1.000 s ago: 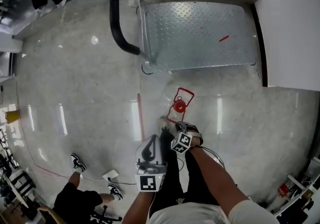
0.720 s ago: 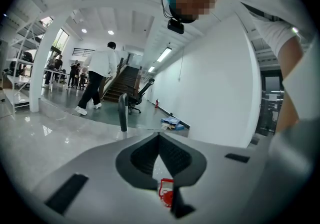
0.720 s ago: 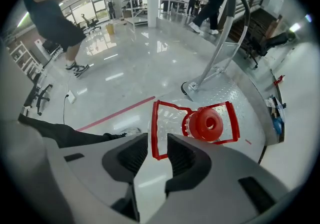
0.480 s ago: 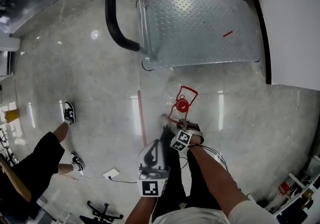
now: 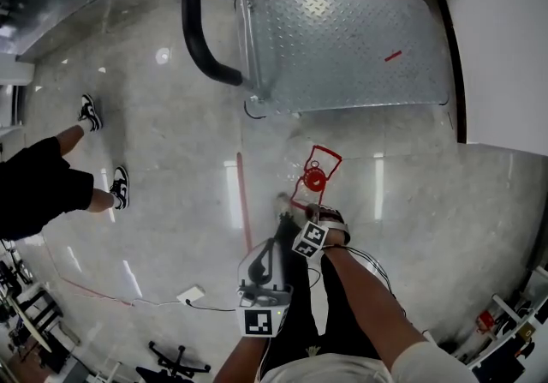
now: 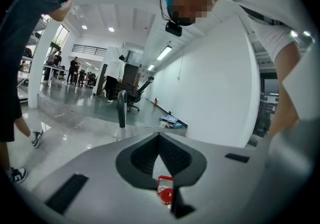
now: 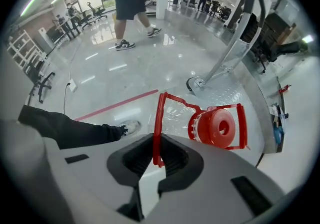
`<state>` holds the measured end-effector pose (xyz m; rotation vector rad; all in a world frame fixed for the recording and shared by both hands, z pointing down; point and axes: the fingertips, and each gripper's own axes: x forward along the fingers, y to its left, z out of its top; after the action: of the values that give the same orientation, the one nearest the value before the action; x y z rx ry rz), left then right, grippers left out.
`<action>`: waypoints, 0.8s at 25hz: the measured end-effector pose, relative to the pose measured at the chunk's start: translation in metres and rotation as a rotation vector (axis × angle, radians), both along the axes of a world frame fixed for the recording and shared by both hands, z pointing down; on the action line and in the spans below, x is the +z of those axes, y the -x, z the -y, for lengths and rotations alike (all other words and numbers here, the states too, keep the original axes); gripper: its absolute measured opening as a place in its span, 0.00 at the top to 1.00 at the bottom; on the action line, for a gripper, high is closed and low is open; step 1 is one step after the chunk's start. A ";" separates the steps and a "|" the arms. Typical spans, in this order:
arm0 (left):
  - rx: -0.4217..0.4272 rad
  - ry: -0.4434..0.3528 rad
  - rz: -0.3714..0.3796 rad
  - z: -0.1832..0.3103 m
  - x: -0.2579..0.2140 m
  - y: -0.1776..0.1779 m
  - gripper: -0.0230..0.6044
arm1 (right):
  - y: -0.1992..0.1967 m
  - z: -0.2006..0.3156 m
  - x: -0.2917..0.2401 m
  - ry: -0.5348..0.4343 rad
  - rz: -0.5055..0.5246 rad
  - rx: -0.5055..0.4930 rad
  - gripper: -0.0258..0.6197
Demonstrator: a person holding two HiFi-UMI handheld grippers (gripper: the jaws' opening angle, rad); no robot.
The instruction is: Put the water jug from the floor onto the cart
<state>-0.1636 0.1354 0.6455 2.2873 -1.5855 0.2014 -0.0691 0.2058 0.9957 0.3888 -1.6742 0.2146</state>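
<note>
The clear water jug point(image 5: 300, 188) with its red cap point(image 5: 314, 177) and red carry handle point(image 5: 323, 156) stands on the floor just short of the cart's steel deck point(image 5: 342, 47). My right gripper point(image 5: 306, 208) points straight down over it. In the right gripper view its jaws point(image 7: 157, 143) are closing with the handle's red bar point(image 7: 159, 113) pinched between the pads, and the cap point(image 7: 220, 128) lies just beyond. My left gripper point(image 5: 269, 244) hangs beside it with nothing held; its tips point(image 6: 160, 137) meet, and the jug's red top point(image 6: 165, 191) shows below them.
The cart's black push handle point(image 5: 201, 21) rises at the deck's left end. A red tape line point(image 5: 244, 201) runs along the floor left of the jug. A bystander point(image 5: 43, 180) walks at the left. A white wall point(image 5: 505, 47) bounds the right; a socket and cable point(image 5: 190, 295) lie near my feet.
The bystander has walked from the lower left up to the left edge. Both grippers have sunk slightly, and the right one sits closer over the jug's handle.
</note>
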 end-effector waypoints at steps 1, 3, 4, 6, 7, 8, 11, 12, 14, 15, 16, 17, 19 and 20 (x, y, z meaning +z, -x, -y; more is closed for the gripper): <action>0.000 -0.002 -0.001 0.001 -0.001 0.000 0.96 | -0.001 0.000 -0.002 0.004 -0.002 -0.001 0.89; -0.004 0.001 -0.006 0.003 -0.002 0.000 0.96 | -0.005 0.000 -0.005 0.017 -0.009 -0.002 0.89; -0.007 0.000 -0.009 0.005 -0.004 0.001 0.96 | -0.006 0.000 -0.007 0.025 -0.013 -0.004 0.89; -0.009 -0.003 -0.010 0.008 -0.007 0.002 0.96 | -0.010 -0.002 -0.012 0.040 -0.017 -0.009 0.89; -0.010 -0.006 -0.011 0.009 -0.009 0.003 0.96 | -0.011 -0.004 -0.014 0.045 -0.017 -0.014 0.89; -0.012 -0.013 -0.012 0.011 -0.012 0.003 0.96 | -0.014 -0.007 -0.016 0.051 -0.017 -0.018 0.89; -0.017 -0.033 -0.023 0.016 -0.021 0.004 0.96 | -0.022 -0.012 -0.025 0.070 -0.024 -0.013 0.89; -0.019 -0.033 -0.027 0.018 -0.023 0.005 0.96 | -0.024 -0.013 -0.028 0.076 -0.026 -0.009 0.89; -0.021 -0.040 -0.029 0.021 -0.027 0.007 0.96 | -0.028 -0.014 -0.036 0.088 -0.028 -0.008 0.89; -0.022 -0.049 -0.030 0.022 -0.029 0.008 0.96 | -0.031 -0.015 -0.041 0.093 -0.030 -0.011 0.89; -0.023 -0.057 -0.030 0.022 -0.030 0.009 0.96 | -0.034 -0.016 -0.045 0.097 -0.032 -0.015 0.89; -0.022 -0.059 -0.030 0.023 -0.030 0.011 0.96 | -0.036 -0.018 -0.050 0.102 -0.036 -0.021 0.89; -0.020 -0.048 -0.042 0.025 -0.034 0.012 0.96 | -0.041 -0.022 -0.060 0.110 -0.043 -0.038 0.89; -0.022 -0.052 -0.053 0.027 -0.039 0.013 0.96 | -0.043 -0.025 -0.067 0.115 -0.046 -0.049 0.89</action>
<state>-0.1765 0.1087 0.6068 2.2933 -1.6073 0.0942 -0.0263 0.2305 0.9292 0.2643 -1.6157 0.2618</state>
